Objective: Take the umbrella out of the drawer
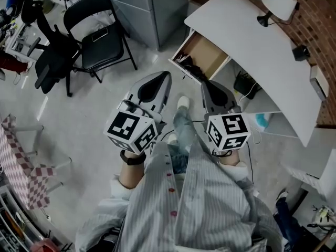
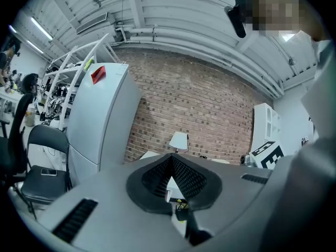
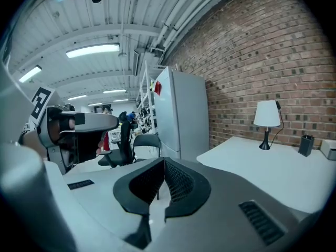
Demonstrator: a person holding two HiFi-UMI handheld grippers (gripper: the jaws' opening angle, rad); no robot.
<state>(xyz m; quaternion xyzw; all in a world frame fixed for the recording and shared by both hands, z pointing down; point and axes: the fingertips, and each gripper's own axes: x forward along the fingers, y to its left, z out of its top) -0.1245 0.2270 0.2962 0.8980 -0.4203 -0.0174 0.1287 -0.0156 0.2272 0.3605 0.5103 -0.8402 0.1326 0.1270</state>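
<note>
The wooden drawer (image 1: 206, 52) stands pulled out from under the white desk (image 1: 252, 56) in the head view. A black bundle (image 1: 190, 70) lies at its near end; it is too small to tell whether this is the umbrella. My left gripper (image 1: 168, 74) hovers over the floor just short of the drawer's front, shut and holding nothing; its pads meet at the tip (image 2: 171, 157). My right gripper (image 1: 205, 83) hangs beside it, right of the drawer's near corner, also shut and holding nothing (image 3: 164, 159). Neither touches the drawer.
A black folding chair (image 1: 102, 35) and a black office chair (image 1: 52, 56) stand to the left. A grey cabinet (image 1: 152, 9) rises behind the drawer. On the desk sits a white lamp (image 1: 279, 3). A checked-cloth table (image 1: 21, 167) is at far left.
</note>
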